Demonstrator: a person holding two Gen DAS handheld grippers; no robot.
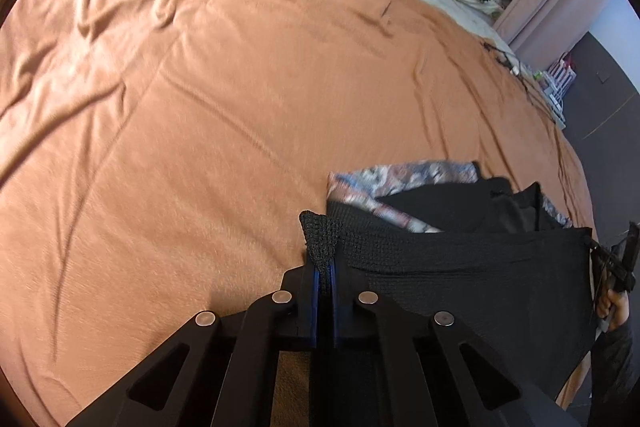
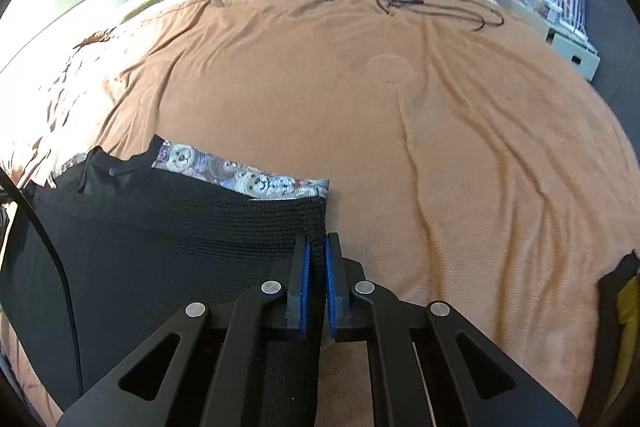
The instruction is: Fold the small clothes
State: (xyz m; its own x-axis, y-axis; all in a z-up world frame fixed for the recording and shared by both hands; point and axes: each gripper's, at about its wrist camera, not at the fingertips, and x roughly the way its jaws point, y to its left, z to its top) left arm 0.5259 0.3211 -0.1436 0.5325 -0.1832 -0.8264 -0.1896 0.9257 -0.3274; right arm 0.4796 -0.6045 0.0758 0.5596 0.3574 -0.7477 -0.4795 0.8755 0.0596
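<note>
Bed, orange cover, fills both views. Black knit spread at lower left of right view, lower right of left view, over printed cloth. I judge knit light, limp, stretchy, prone to sag between holds; corners best grip points. Left tool clamped on knit's corner, bottom centre of left view. Right tool clamped on opposite edge, bottom centre of right view.
</note>
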